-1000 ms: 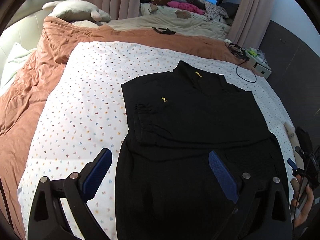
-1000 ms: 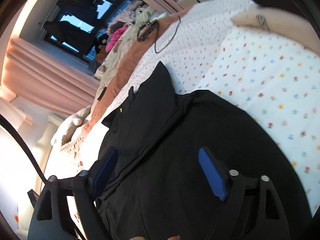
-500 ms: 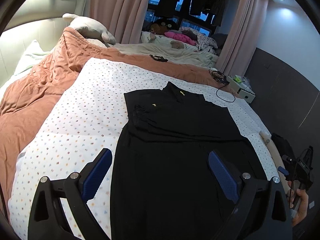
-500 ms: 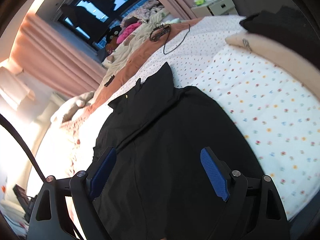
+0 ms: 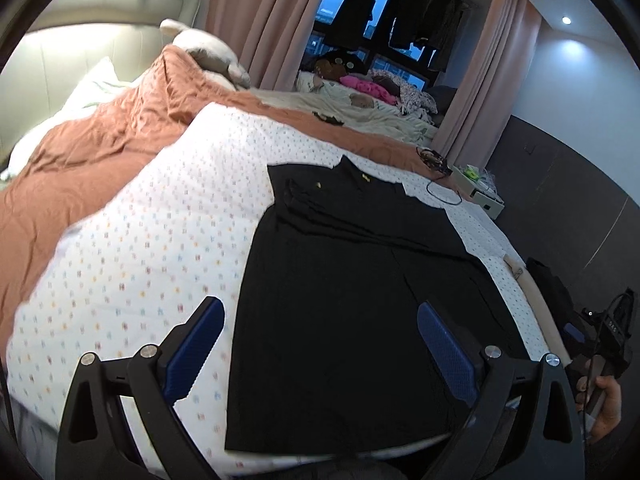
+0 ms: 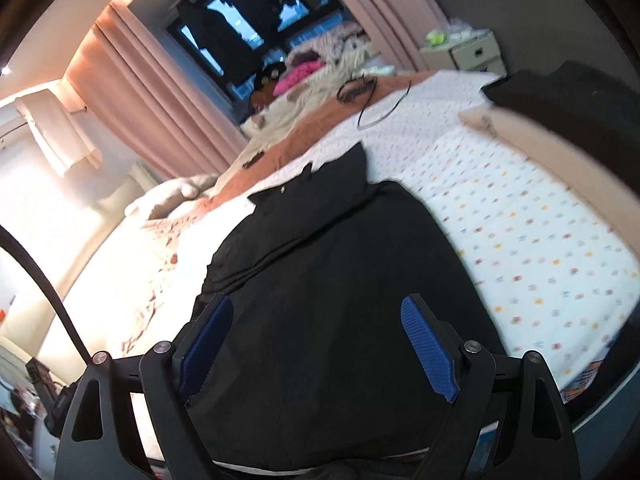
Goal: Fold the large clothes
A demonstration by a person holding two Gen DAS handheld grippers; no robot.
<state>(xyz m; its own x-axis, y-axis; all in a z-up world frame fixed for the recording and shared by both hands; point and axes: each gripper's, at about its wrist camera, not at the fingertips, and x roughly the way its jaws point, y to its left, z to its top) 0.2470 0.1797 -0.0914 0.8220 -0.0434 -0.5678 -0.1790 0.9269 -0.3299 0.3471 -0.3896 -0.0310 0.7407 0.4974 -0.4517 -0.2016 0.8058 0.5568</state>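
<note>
A large black garment [image 5: 352, 288] with small yellow marks near its collar lies flat on a white dotted sheet [image 5: 160, 232], sleeves folded in across its chest. My left gripper [image 5: 320, 344] hangs open above the garment's near hem, nothing between its blue pads. In the right wrist view the same black garment [image 6: 320, 280] fills the middle, and my right gripper [image 6: 316, 340] stands open over its lower part, holding nothing. A hand holding the right gripper [image 5: 600, 344] shows at the far right edge of the left wrist view.
An orange quilt [image 5: 100, 152] and pillows lie to the left of the sheet. A cable [image 5: 440, 196] and a small white drawer unit [image 5: 480, 192] sit at the far right corner. Another dark cloth [image 6: 560, 96] lies on the bed's right side. Curtains and a window stand behind.
Both grippers have drawn back from the garment toward the foot of the bed, so more of the bed and room shows. Both stayed open and empty.
</note>
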